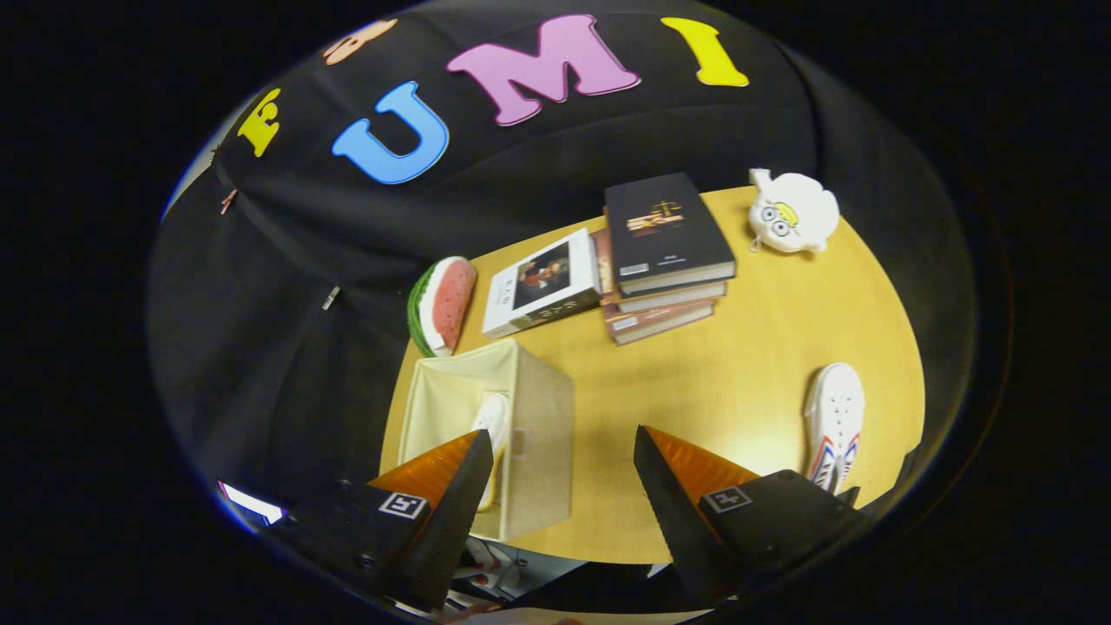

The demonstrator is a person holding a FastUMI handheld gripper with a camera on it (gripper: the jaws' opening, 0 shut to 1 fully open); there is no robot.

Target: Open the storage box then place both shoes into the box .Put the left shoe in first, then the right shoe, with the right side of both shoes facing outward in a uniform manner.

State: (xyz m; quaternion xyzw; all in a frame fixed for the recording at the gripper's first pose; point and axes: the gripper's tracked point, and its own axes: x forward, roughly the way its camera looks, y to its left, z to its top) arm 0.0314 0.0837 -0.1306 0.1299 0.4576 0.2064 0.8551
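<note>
Gripper view looks down over a round yellow table (694, 391), with the gripper (555, 469) held high above it, its jaws spread wide and nothing between them. The beige fabric storage box (529, 434) stands open near the table's near edge, just ahead of the left finger, and one white shoe (493, 425) already lies inside it, partly hidden by that finger. The second white shoe (835, 425), with red and blue stripes on its side, lies on the table just beyond the right finger, close to the rim. By my reckoning the first shoe is stowed and the step in hand is fetching the second; which way either shoe's right side faces I cannot tell from here. The next move would call for swinging over to that shoe, closing on it and carrying it across to the box. Bare tabletop between shoe and box gives open room; the stack of books (664, 260), the watermelon-slice toy (444, 304) and the white plush toy (792, 213) sit well beyond that path, though the shoe's nearness to the rim calls for care
</note>
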